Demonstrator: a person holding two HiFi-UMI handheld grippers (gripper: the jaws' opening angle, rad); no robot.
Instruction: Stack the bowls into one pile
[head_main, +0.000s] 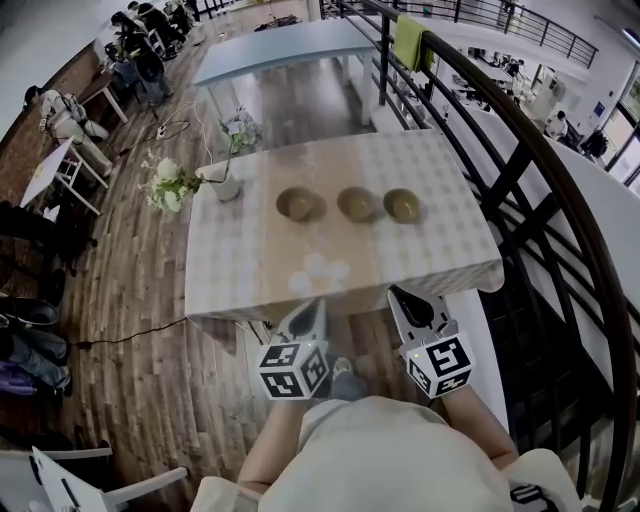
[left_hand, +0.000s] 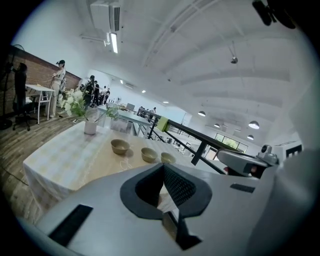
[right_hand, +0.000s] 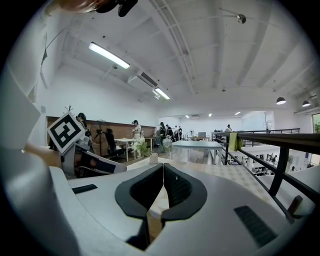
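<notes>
Three olive-tan bowls stand apart in a row across the far half of the checked table (head_main: 240, 270): left bowl (head_main: 297, 204), middle bowl (head_main: 356, 203), right bowl (head_main: 402, 204). The left gripper view shows them ahead as left bowl (left_hand: 120, 146), middle bowl (left_hand: 148, 154) and right bowl (left_hand: 168, 158). My left gripper (head_main: 308, 305) hangs at the table's near edge, shut and empty, its tips (left_hand: 163, 167) meeting. My right gripper (head_main: 400, 293) hangs beside it, also shut (right_hand: 163, 167) with nothing held. Both are well short of the bowls.
A white vase (head_main: 225, 185) with flowers (head_main: 170, 185) stands at the table's far left corner. A black railing (head_main: 520, 170) runs along the right side. A long blue-grey table (head_main: 280, 45) lies beyond. People and desks are far off at the upper left.
</notes>
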